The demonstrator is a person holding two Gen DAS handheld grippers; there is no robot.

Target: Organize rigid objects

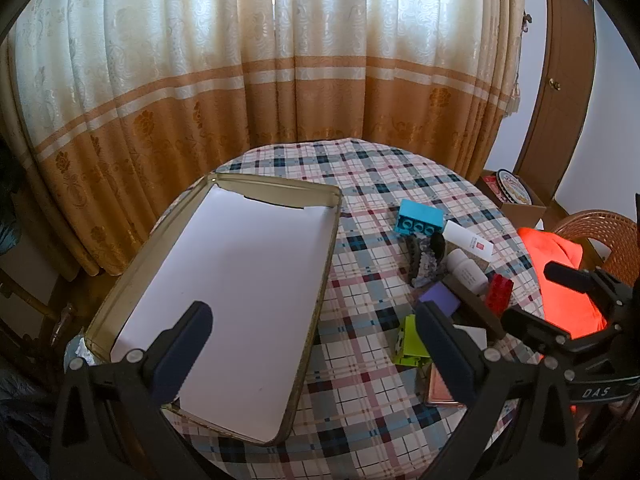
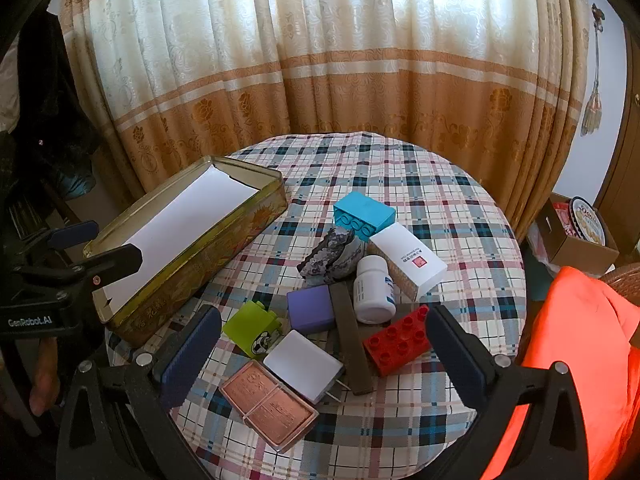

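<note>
Metal tin (image 2: 192, 256): paper-lined, seen left on checked table (image 2: 440, 208).
Objects: red brick (image 2: 400, 340), white bottle (image 2: 374, 290), copper plate (image 2: 268, 404) clustered beside it.
Left gripper (image 1: 312, 352): spread wide, nothing gripped.
Right gripper (image 2: 324, 356): spread wide, nothing gripped.

Both wrist cameras look steeply down from near the round plaid-clothed table (image 1: 360, 168), facing the cream-and-orange curtain (image 2: 320, 60). The left view hangs over the paper-lined gold tin (image 1: 336, 216); the right view, beside it, shares it (image 2: 192, 264).

Daylight glows through the cream-and-tan curtain (image 2: 320, 60) — just behind it-side, the round plaid table (image 2: 460, 200); right, perhaps a wooden door (image 1: 560, 92).
</note>
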